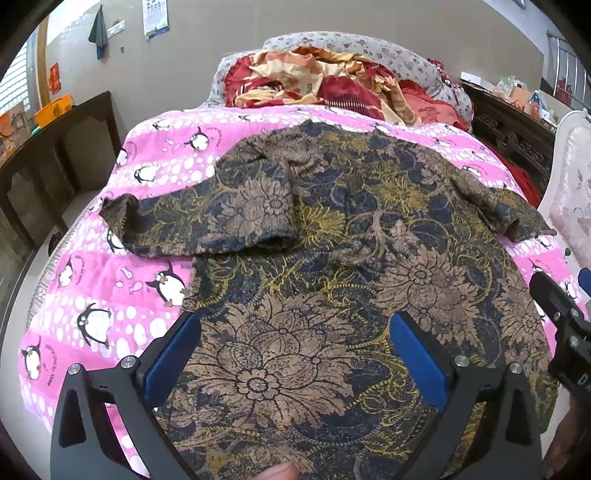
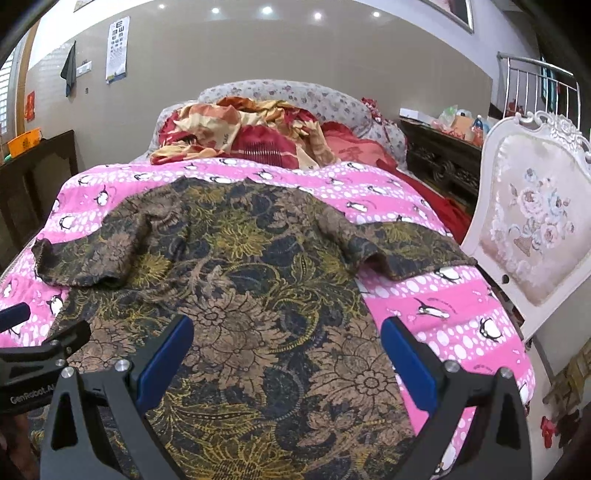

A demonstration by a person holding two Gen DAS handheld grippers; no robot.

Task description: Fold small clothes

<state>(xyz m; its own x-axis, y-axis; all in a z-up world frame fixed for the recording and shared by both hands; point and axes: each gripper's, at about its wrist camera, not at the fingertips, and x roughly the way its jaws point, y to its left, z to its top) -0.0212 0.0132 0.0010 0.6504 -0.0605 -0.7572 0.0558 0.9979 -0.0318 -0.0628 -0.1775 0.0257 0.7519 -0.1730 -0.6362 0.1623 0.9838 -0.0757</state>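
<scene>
Tongs [image 1: 293, 326] — shirt [image 1: 332, 236] just beyond

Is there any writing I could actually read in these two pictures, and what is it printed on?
"GenRobot.AI": on the black body of the left gripper, partly cut off in the right wrist view.
"E": top letter of the eye chart on the wall; the smaller rows are blurred.
Wall calendar: too small to read.
Red paper sign on the wall: blurred.
Pink penguin blanket: tiny print beside the penguins, unreadable.
</scene>
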